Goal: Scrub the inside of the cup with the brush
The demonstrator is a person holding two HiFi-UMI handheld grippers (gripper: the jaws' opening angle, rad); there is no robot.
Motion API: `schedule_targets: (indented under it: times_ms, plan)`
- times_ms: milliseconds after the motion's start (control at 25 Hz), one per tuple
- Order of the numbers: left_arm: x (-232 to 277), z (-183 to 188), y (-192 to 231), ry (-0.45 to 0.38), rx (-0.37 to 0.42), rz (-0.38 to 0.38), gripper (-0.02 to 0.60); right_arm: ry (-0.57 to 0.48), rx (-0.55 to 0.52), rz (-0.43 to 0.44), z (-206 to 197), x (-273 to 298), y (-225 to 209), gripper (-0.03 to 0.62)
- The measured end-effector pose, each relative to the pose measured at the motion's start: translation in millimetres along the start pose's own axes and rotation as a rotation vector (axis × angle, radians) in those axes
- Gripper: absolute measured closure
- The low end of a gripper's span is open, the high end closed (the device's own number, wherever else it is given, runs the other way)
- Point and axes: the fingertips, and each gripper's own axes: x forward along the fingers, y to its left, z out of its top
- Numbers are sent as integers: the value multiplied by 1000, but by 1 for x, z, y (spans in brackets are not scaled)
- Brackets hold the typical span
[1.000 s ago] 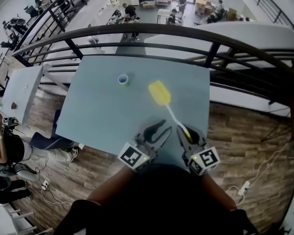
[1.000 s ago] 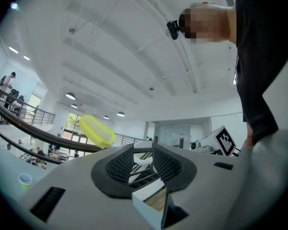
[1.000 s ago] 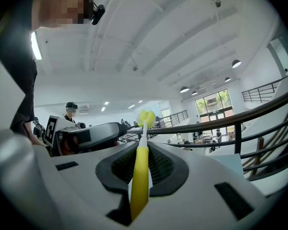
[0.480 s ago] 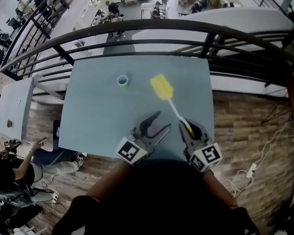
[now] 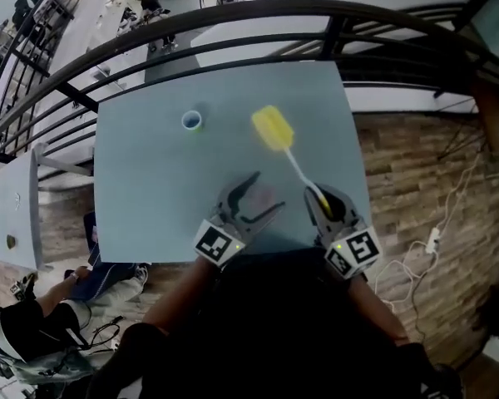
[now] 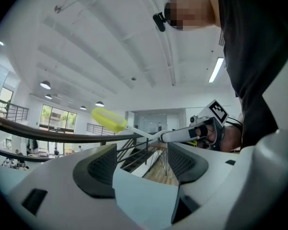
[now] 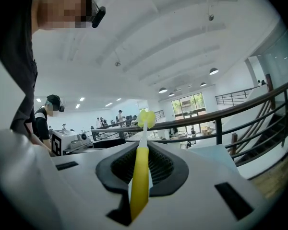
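A small cup (image 5: pixel 191 121) with a green rim stands upright on the far left part of the pale blue table (image 5: pixel 150 189). The brush (image 5: pixel 272 129) has a yellow sponge head and a white stem, and its yellow handle (image 7: pixel 140 176) is clamped in my right gripper (image 5: pixel 324 199), which is shut on it. The sponge head (image 7: pixel 146 119) points away from me, to the right of the cup. My left gripper (image 5: pixel 266 192) hovers over the table's near edge, well short of the cup. Its jaws are opening and nothing is between them (image 6: pixel 140 150). The brush (image 6: pixel 108 120) crosses the left gripper view.
A black curved railing (image 5: pixel 233 15) runs behind the table, with a lower floor beyond it. Wooden flooring (image 5: pixel 416 165) with a power strip (image 5: pixel 432 239) lies to the right. A second grey table (image 5: pixel 12 214) and a seated person (image 5: pixel 33 331) are to the left.
My left gripper's jaws have spread wider. The right gripper keeps its hold on the brush. The head view has tilted, so the table sits higher and further left.
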Motion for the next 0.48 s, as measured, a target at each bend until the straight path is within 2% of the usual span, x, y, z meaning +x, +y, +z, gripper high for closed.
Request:
schedule_targets:
  times_ms: [480]
  plan:
    - [-5,-87,7,77,37,-120,226,48,-12,-79,-21,5,-5,554]
